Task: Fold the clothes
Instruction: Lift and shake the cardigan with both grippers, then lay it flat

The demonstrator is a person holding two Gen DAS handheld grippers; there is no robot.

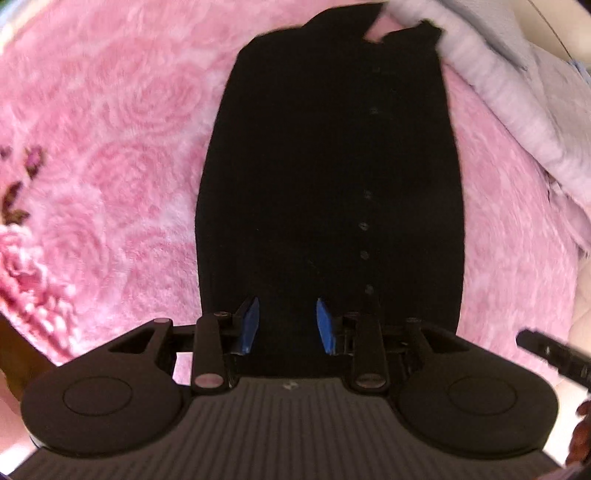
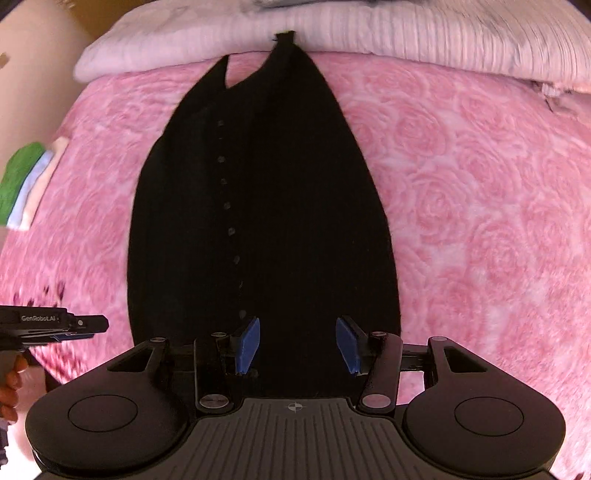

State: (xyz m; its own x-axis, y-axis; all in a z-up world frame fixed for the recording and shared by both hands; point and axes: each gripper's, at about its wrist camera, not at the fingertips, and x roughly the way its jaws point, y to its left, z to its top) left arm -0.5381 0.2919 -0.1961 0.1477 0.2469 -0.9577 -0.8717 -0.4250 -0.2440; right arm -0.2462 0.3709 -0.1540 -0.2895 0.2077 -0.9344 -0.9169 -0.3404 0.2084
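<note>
Black cardigan lies flat and narrow on the pink rose-patterned bed cover, its buttons in a row, neck end touching the pale pillow. My left fingers stand spread above its near hem, pinching nothing. My right fingers, beside them, stand spread wider over the same hem, also gripping nothing.

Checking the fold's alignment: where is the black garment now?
The black garment lies centred on the pink blanket in both views, its far end touching the pale pillow.
</note>
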